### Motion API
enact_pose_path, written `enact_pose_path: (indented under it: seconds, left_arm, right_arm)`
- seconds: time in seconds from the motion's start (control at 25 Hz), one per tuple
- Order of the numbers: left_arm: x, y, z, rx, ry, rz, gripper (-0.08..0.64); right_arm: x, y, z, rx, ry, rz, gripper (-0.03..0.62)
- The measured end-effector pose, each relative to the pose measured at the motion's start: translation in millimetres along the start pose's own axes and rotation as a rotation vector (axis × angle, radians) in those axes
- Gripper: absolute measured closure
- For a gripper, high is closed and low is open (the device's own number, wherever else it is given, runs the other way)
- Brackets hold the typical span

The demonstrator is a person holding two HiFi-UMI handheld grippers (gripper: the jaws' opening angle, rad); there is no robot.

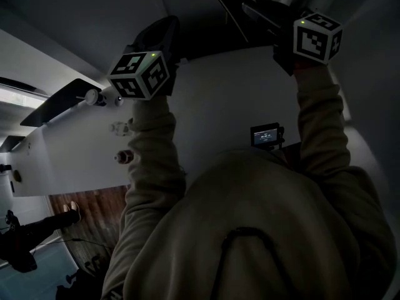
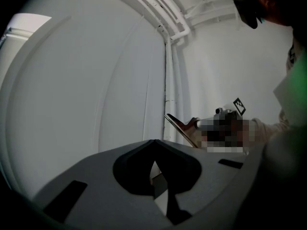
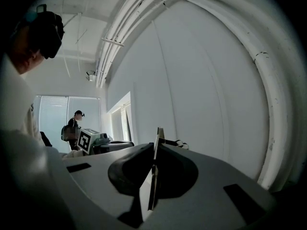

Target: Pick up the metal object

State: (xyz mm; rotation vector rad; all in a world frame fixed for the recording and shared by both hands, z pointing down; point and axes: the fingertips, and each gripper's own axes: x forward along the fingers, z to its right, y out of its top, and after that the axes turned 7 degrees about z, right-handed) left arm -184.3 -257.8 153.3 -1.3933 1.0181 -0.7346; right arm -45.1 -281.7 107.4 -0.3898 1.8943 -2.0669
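Observation:
My right gripper (image 1: 253, 11) is raised high and shut on a thin flat metal object (image 1: 226, 4). In the right gripper view the metal strip (image 3: 157, 139) stands on edge between the closed jaws of the right gripper (image 3: 154, 150) and sticks out past their tips. My left gripper (image 1: 159, 33) is also held up, to the left of the right one, with its marker cube (image 1: 140, 74) facing the head camera. The left gripper (image 2: 153, 143) has its jaw tips together with nothing between them. From the left gripper view the metal object (image 2: 178, 127) shows slanting in the right gripper.
A white table (image 1: 69, 149) below holds a few small objects (image 1: 124, 157) and a small screen device (image 1: 265, 135). Wooden floor (image 1: 87, 205) shows at the lower left. White pipes (image 3: 120, 28) run along the ceiling. A person (image 3: 74, 126) stands far off by the window.

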Motion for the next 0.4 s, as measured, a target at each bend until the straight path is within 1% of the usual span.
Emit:
enact_pose_path:
  seconds: [0.24,0.4]
  left_arm:
    - [4.2,-10.4,10.1,0.001,-0.027,-0.020,0.557]
    - [5.9,-9.0,7.1,0.008,-0.027,-0.015,0.557]
  right_arm:
    - [-0.3,-6.4,-2.5,0.001,0.005,-0.011,0.560]
    - [4.9,-6.0,-2.5,-0.009,0.014,-0.013,0.560]
